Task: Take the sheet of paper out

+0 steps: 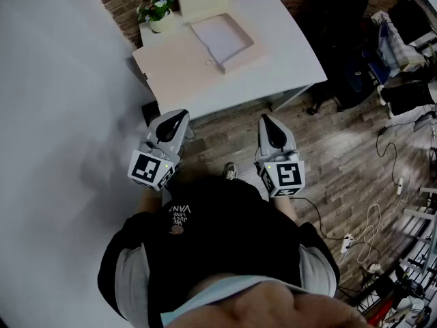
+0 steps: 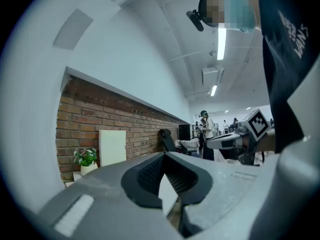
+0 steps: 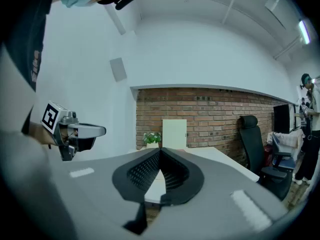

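both tongs sit close in at the person's chest: left gripper (image 1: 172, 123) pinched shut on nothing, right gripper (image 1: 268, 125) the same. i see the white table (image 1: 177, 74) well ahead, and the sheet of paper (image 1: 220, 36) flat in its shallow tray (image 1: 235, 59), long axis slanting near-right to far-left. potted plant (image 1: 157, 9) beyond.

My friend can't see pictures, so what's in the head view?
A person holds a grey left gripper and right gripper, both shut, before a white rectangular table. On it are a shallow pale box holding a white sheet of paper and a small green potted plant.
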Motion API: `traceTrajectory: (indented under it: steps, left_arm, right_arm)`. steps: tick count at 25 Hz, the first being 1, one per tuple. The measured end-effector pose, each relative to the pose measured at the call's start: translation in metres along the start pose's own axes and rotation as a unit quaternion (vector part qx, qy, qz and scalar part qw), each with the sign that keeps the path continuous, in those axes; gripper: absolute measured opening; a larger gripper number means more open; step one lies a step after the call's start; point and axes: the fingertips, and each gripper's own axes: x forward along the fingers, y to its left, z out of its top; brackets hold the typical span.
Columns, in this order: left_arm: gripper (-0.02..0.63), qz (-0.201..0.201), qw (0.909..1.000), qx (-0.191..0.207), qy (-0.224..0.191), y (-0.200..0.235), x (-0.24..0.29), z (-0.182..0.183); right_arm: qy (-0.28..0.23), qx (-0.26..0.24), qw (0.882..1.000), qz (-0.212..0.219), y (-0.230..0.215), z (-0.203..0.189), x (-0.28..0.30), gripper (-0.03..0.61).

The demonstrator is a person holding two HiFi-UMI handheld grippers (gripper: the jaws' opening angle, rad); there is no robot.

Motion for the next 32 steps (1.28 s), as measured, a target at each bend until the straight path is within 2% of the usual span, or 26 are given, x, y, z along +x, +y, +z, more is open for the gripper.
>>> traceTrajectory:
  steps: [12,18,21,25,32]
  left_arm:
    - [0.0,-0.007,0.9999,-0.011,-0.003,-0.013,0.035,0.004]
    - [0.0,0.026,0.9993,-0.027,-0.003,-0.015,0.058,-0.003]
    - [0.0,0.054,0.9974,-0.048,-0.002,-0.009,0.063,-0.006]
    - [0.0,0.063,0.9963,-0.057,0.008,-0.001,0.072,-0.009]
    - [0.0,0.048,0.9973,-0.055,0.013,0.034,0.107,-0.011]
  right_arm:
    - [-0.018,0.045,0.999,0.018,-0.038,0.004,0.007,0.002]
    - [-0.007,0.048,0.998,0.046,-0.072,-0.006,0.009,0.002]
    - [0.003,0.055,0.997,0.056,-0.085,-0.011,0.02,0.002]
    - [0.005,0.064,0.996,0.065,-0.093,-0.012,0.036,0.002]
    - [0.004,0.059,0.997,0.055,-0.106,-0.009,0.079,0.002]
